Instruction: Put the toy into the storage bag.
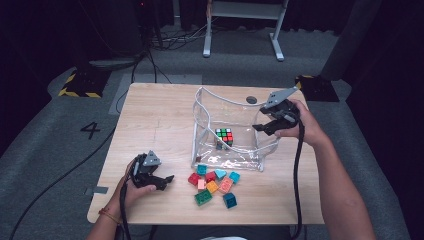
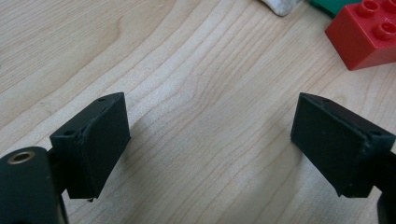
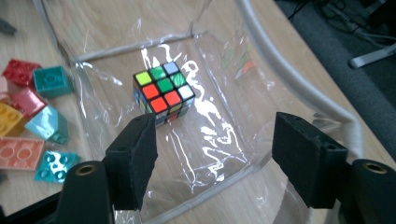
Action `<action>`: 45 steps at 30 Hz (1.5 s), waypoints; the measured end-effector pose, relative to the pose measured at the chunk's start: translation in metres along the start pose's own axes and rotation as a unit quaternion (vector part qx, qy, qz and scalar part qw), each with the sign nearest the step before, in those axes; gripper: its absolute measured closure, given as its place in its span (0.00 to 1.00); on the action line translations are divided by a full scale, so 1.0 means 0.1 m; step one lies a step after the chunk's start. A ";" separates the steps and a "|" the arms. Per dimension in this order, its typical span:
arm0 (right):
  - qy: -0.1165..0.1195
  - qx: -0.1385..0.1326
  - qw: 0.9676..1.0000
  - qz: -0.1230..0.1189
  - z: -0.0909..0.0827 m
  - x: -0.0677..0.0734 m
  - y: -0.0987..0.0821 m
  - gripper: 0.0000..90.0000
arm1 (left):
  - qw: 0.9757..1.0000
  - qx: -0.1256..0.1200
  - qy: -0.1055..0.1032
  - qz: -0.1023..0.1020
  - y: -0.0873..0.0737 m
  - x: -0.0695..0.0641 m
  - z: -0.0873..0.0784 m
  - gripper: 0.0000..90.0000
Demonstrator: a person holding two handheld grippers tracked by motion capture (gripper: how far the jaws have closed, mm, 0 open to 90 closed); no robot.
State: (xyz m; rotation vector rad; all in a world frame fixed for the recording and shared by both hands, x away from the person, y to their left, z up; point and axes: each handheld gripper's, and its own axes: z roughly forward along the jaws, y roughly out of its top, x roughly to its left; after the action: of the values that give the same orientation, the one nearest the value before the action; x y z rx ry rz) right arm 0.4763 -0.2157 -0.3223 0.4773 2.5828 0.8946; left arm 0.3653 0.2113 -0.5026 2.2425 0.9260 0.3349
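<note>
- Left gripper (image 1: pixel 161 181) sits low at the near left of the wooden table (image 1: pixel 150 125), held in the person's left hand (image 1: pixel 131 190), its jaws spread wide with nothing between them (bare wood grain is all that lies in the gap in its own view (image 2: pixel 210 140)).
- Just to its right lies a loose heap of toy bricks (image 1: pixel 214 182), near the front edge of the table: red, teal, pink, orange, yellow and green ones, some touching each other.
- One red brick (image 2: pixel 369 32) shows at the upper right corner of the left gripper view, apart from the jaws and lying flat with its studs up.
- Behind the bricks stands a clear plastic pouch (image 1: pixel 210 112) with a white piped rim, its mouth open upward and its near bottom edge just beside the heap.
- Inside it, resting on the pouch floor, is a colour cube (image 1: pixel 224 137); in the right gripper view the cube (image 3: pixel 163 91) shows green, red, white and yellow squares on top.
- Right gripper (image 1: pixel 265 126) hangs above the right rim of the pouch, held in the right hand (image 1: pixel 300 125), jaws wide apart and empty (image 3: pixel 215 158) (the cube lies beyond them, untouched).
</note>
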 end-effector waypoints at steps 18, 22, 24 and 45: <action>-0.069 -0.139 0.987 0.041 -0.58 0.15 -0.25 0.34 | 1.000 0.000 0.000 0.000 0.00 0.00 0.00 0.13; -0.076 -0.152 0.984 0.051 -0.68 0.19 -0.35 0.33 | 1.000 0.001 0.000 -0.001 0.00 0.00 0.00 0.13; -0.077 -0.157 0.983 0.050 -0.72 0.22 -0.39 0.33 | 1.000 0.001 0.000 -0.001 0.00 0.00 0.00 0.13; -0.082 -0.169 0.978 0.086 -0.74 0.59 -1.15 0.34 | 1.000 0.001 0.000 -0.001 0.00 0.00 0.00 0.13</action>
State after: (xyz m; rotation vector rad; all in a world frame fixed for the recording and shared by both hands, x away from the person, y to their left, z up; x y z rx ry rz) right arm 0.3692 -0.3145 -0.3551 0.6498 2.2069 1.2669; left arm 0.3650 0.2112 -0.5026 2.2430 0.9289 0.3335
